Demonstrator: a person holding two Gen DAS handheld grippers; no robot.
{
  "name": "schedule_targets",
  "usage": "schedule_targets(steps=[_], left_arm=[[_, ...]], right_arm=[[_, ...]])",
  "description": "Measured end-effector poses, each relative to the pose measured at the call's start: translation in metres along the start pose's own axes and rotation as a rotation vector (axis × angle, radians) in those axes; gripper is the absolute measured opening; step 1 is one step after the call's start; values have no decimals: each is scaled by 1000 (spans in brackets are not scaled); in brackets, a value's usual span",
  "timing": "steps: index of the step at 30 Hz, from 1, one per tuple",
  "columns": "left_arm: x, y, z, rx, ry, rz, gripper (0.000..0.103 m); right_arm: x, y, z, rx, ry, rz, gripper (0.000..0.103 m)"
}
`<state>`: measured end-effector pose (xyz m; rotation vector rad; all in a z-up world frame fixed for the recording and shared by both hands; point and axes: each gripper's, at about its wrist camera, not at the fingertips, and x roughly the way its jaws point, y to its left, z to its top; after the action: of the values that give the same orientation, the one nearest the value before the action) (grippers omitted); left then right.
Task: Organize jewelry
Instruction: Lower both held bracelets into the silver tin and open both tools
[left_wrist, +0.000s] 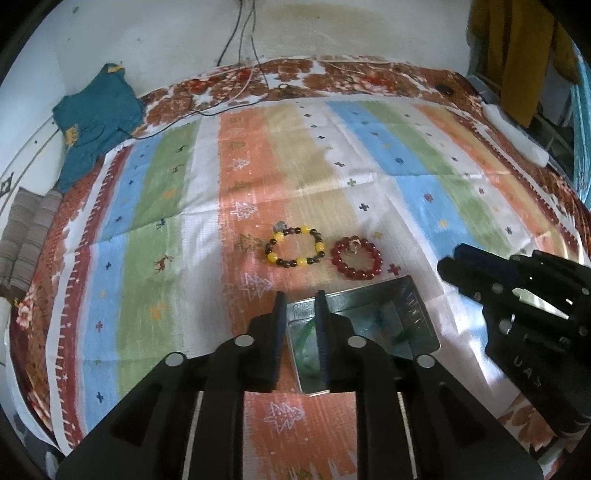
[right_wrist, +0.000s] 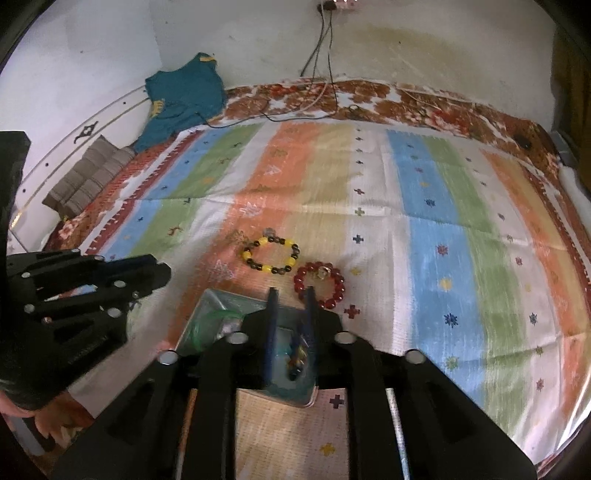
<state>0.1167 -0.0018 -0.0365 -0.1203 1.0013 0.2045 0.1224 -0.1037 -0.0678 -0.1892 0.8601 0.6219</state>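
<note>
The red bracelet (right_wrist: 320, 285) lies just ahead of the right gripper (right_wrist: 291, 295) jaws, slightly to their right, touching nothing. The yellow-and-dark bracelet (right_wrist: 270, 254) lies further ahead-left. Both grippers — the left gripper (left_wrist: 300, 299) too — hold nothing, jaws narrowly parted above the metal tin (left_wrist: 413, 314). I judge such a narrow gap could push beads away, not catch them.
</note>
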Motion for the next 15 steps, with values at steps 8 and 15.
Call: schedule_targets(steps=[8, 15], left_arm=[[2, 8, 0, -31, 0, 3, 34], [8, 16, 2, -56, 11, 2, 48]], right_arm=[[6, -8, 1, 26, 23, -39, 44], [15, -15, 3, 41, 55, -60, 55]])
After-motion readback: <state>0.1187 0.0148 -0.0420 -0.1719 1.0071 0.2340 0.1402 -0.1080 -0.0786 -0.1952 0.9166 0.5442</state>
